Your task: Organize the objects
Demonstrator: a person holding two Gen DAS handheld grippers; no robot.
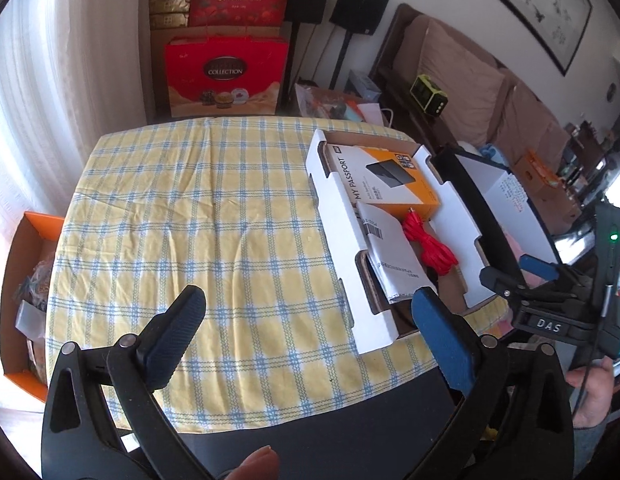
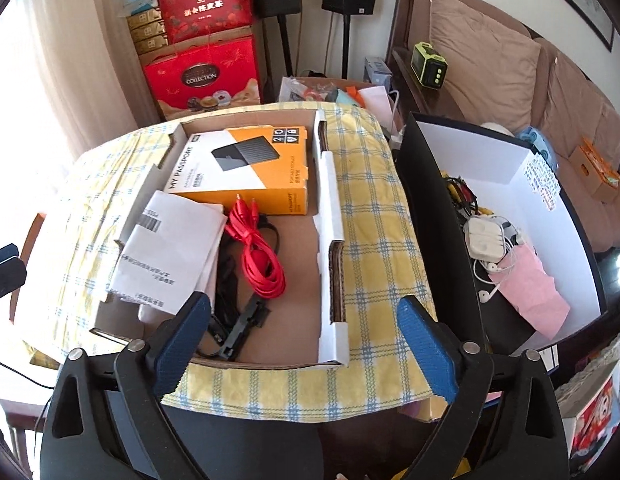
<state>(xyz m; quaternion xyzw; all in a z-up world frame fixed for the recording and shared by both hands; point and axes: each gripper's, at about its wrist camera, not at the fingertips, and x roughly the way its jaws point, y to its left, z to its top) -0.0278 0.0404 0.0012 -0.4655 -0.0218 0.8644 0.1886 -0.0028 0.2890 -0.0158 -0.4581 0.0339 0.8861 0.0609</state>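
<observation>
A shallow cardboard tray (image 1: 342, 216) (image 2: 328, 224) lies on the yellow checked tablecloth (image 1: 198, 216). It holds an orange and white hard-drive box (image 1: 390, 180) (image 2: 246, 164), a white booklet (image 1: 394, 256) (image 2: 170, 256), a coiled red cable (image 1: 430, 248) (image 2: 258, 256) and a black cable (image 2: 234, 312). My left gripper (image 1: 310, 304) hovers open over the cloth just left of the tray, nothing between its fingers. My right gripper (image 2: 306, 312) (image 1: 506, 276) stands open above the tray's near end, empty.
A black bin with white inner walls (image 2: 506, 160) stands right of the table, holding earphones, cables and a pink pouch (image 2: 530, 292). An orange box (image 1: 26, 292) sits on the floor at the left. Red gift bags (image 1: 226, 76), speakers and a sofa (image 2: 490, 68) lie beyond.
</observation>
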